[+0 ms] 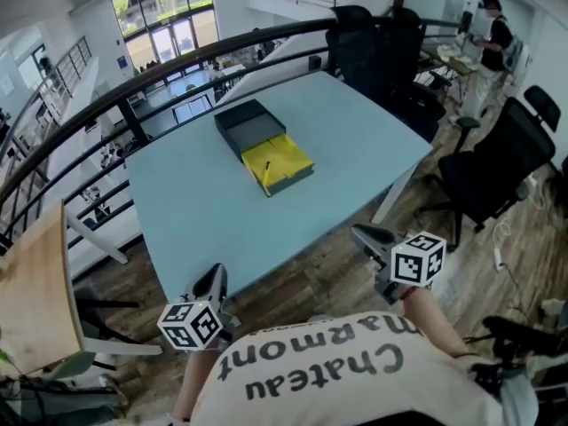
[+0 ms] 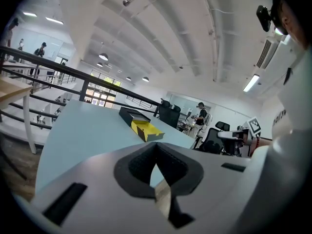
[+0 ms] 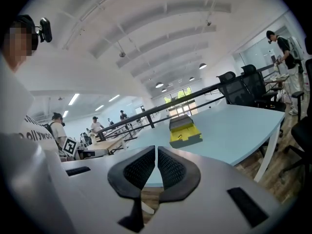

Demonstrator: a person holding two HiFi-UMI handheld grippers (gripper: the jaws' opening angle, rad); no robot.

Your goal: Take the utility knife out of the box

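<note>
Though open, box (image 1: 249, 125) with utility knife (image 1: 264, 176) inside.

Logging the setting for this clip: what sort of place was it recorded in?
Most likely an open-plan office or lab on an upper mezzanine level. Black office chairs stand beside a pale blue table, and a black railing behind it overlooks a lower floor.

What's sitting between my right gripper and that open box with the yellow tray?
Nothing: only bare pale blue tabletop lies between the right gripper and the open dark box with yellow tray, as the head view shows.
</note>
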